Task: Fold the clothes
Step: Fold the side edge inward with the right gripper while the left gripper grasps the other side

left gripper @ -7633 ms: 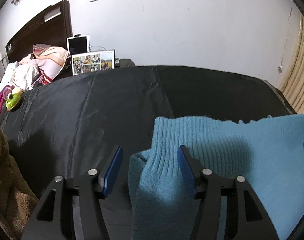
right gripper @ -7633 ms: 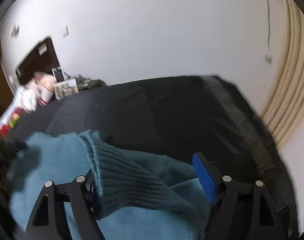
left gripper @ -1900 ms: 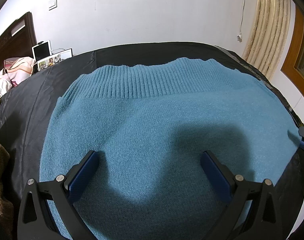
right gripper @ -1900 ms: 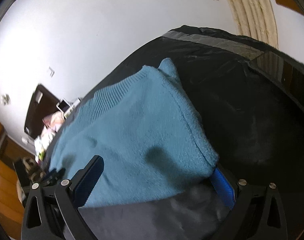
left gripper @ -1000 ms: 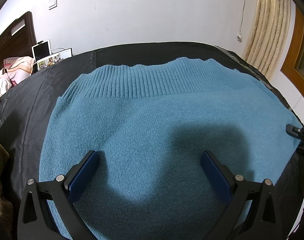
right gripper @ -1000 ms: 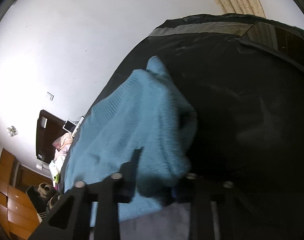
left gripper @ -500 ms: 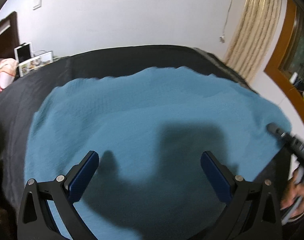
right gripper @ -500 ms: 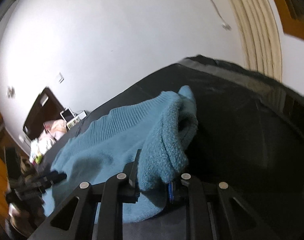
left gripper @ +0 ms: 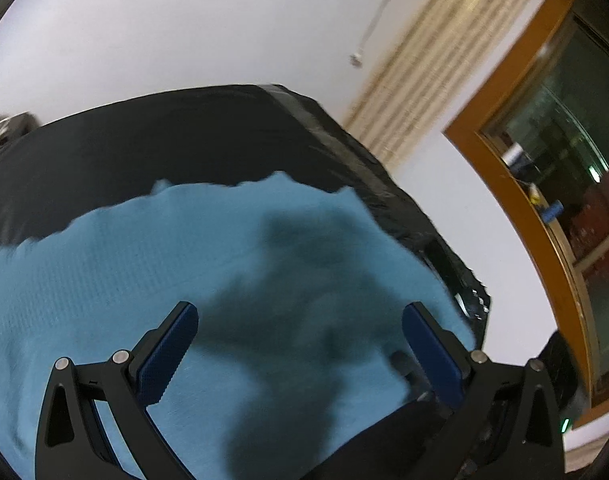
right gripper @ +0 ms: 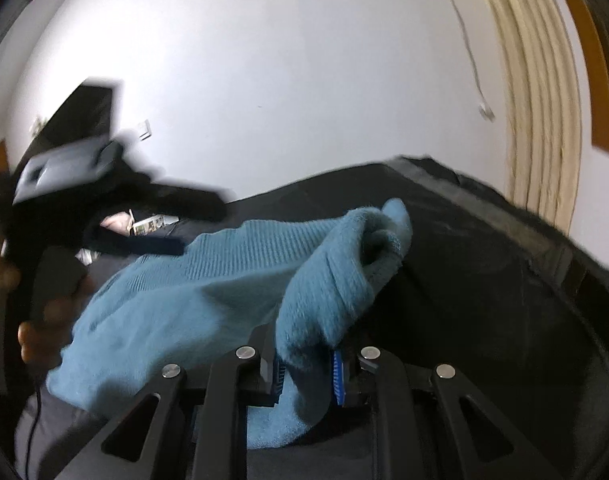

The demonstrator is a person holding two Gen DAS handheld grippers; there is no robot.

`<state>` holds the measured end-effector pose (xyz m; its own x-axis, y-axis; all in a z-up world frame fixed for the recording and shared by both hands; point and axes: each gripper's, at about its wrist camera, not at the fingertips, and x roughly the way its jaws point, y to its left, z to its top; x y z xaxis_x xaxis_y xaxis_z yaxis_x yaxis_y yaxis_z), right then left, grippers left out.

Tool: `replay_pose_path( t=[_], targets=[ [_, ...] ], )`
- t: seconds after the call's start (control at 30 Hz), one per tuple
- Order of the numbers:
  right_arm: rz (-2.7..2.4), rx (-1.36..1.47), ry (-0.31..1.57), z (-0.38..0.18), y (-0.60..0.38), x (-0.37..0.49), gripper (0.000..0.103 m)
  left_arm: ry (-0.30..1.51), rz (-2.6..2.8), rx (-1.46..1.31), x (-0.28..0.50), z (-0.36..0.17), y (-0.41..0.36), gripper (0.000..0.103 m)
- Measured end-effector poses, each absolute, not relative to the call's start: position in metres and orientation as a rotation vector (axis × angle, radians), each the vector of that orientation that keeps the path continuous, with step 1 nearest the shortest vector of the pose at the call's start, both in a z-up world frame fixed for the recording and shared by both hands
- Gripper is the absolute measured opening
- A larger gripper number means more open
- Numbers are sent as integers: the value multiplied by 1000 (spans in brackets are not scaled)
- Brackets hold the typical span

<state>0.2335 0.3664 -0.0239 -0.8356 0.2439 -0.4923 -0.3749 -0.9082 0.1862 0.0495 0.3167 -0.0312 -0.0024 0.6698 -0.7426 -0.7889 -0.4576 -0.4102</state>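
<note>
A blue knitted sweater [left gripper: 144,272] lies spread on the black bed cover [left gripper: 164,148]. My left gripper [left gripper: 300,344] hovers over it, open, with nothing between its blue pads [left gripper: 172,344]. In the right wrist view a bunched corner of the sweater [right gripper: 336,280] stands lifted off the bed. My right gripper [right gripper: 308,374] has its jaws closing, and the pads press on that fold. At the left of that view, a person's hand [right gripper: 40,320] holds the left gripper, blurred by motion.
The bed's right edge [left gripper: 424,232] runs close beside the sweater. Beyond it are a cream curtain [left gripper: 416,92] and a wooden window frame [left gripper: 516,208]. A dark headboard [right gripper: 80,120] and small items sit at the far left.
The left gripper has risen and swung right, bringing the window into view. The right gripper has closed on the sweater's corner, rolled upright and lifted it.
</note>
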Motion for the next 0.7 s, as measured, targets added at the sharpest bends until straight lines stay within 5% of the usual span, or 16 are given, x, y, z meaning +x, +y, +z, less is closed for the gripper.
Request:
replay_pose_path(
  t=[0.7],
  targets=[
    [2781,-740,150,-26,344,219,16,594,1450,-1322,82,-50,445,102]
  ],
)
